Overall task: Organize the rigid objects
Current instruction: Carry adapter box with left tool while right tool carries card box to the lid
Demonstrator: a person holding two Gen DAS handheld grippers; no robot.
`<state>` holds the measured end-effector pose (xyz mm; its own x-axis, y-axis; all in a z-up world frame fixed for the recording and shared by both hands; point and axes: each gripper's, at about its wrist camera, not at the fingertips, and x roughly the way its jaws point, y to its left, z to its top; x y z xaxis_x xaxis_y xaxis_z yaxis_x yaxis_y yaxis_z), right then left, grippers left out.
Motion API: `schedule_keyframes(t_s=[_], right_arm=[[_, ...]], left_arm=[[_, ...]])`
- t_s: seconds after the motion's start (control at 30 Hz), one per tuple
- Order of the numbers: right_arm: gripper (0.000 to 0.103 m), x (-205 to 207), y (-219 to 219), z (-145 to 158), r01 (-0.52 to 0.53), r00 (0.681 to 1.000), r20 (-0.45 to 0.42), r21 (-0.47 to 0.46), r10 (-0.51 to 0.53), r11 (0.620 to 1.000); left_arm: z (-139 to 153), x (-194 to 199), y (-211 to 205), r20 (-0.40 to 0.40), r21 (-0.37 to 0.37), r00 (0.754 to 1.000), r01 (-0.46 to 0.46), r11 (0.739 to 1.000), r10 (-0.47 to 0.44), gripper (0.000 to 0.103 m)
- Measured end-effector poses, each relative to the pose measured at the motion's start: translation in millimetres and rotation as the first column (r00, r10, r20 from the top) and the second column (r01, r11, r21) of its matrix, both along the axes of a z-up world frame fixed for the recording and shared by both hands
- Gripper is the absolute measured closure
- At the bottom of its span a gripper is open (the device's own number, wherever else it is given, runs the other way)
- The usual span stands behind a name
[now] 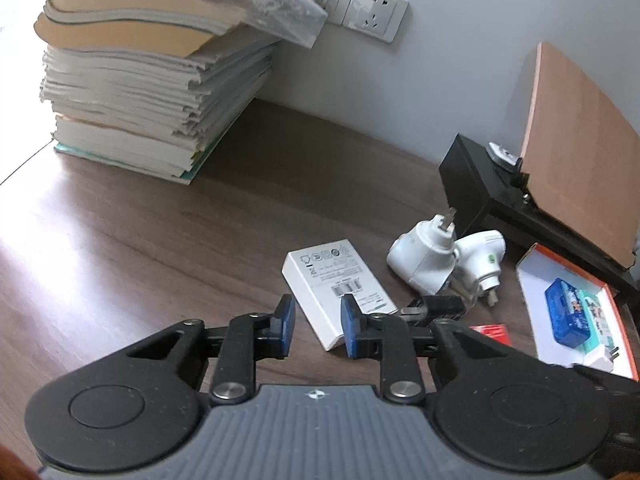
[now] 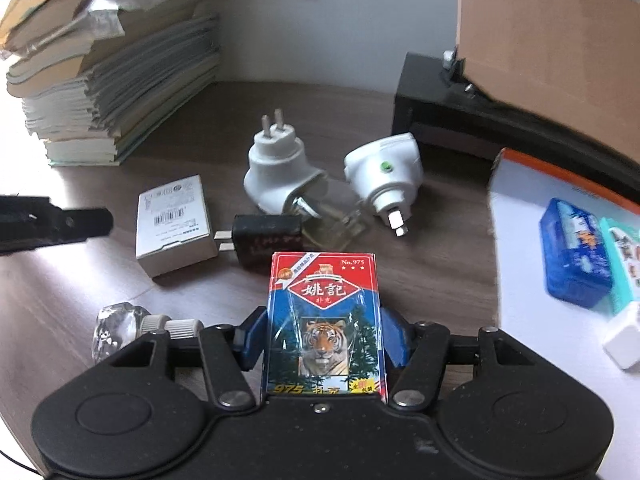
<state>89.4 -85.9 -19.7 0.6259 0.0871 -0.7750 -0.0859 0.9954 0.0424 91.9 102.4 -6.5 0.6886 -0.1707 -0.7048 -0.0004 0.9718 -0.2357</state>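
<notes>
My right gripper (image 2: 322,340) is shut on a red and blue playing-card pack (image 2: 324,320) with a tiger picture, held above the table. My left gripper (image 1: 318,326) is open and empty, its fingers just short of a white box (image 1: 336,284) lying flat. That white box also shows in the right wrist view (image 2: 174,224). Two white plug-in devices (image 1: 424,256) (image 1: 482,258) lie beyond it, with a black plug adapter (image 1: 436,306) beside them. An orange-rimmed tray (image 2: 516,184) at the right holds a blue box (image 2: 572,252).
A tall stack of books (image 1: 140,92) stands at the back left. A black stand (image 1: 472,184) with a cardboard sheet (image 1: 576,160) is at the back right. A clear glass bottle (image 2: 116,328) lies near my right gripper. Wall sockets (image 1: 374,12) are behind.
</notes>
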Motion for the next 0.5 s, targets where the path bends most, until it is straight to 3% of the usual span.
schedule_keyframes(t_s=[0.03, 0.1, 0.2, 0.3, 0.43, 0.5], right_arm=[[0.032, -2.9, -2.4, 3.2, 0.005, 1.000, 0.011, -0.001, -0.005, 1.000], [0.032, -8.5, -8.3, 9.9, 0.007, 1.000, 0.029, 0.005, -0.007, 1.000], [0.032, -16.4, -14.3, 18.2, 0.016, 0.999, 0.044, 0.015, -0.016, 1.000], [0.032, -23.7, -22.5, 25.4, 0.032, 0.998, 0.057, 0.033, -0.033, 0.999], [0.032, -32.2, -31.9, 33.4, 0.053, 0.996, 0.074, 0.048, -0.057, 0.997], [0.032, -34.9, -36.1, 35.7, 0.061, 0.995, 0.078, 0.058, -0.065, 0.997]], left_arm=[[-2.6, 2.5, -0.7, -0.009, -0.001, 1.000, -0.002, 1.000, 0.002, 0.052], [-5.0, 7.3, -2.0, -0.010, -0.017, 0.999, -0.033, 0.999, 0.033, 0.031], [-8.5, 22.5, -11.7, -0.017, -0.026, 0.999, -0.050, 0.998, 0.050, 0.016], [-15.7, 42.7, -28.3, -0.032, 0.037, 0.997, -0.076, 0.996, 0.077, 0.013], [-28.3, 71.0, -40.8, -0.099, 0.057, 0.990, -0.099, 0.993, 0.105, 0.013], [-37.9, 80.4, -48.6, -0.132, 0.112, 0.985, -0.092, 0.989, 0.107, 0.014]])
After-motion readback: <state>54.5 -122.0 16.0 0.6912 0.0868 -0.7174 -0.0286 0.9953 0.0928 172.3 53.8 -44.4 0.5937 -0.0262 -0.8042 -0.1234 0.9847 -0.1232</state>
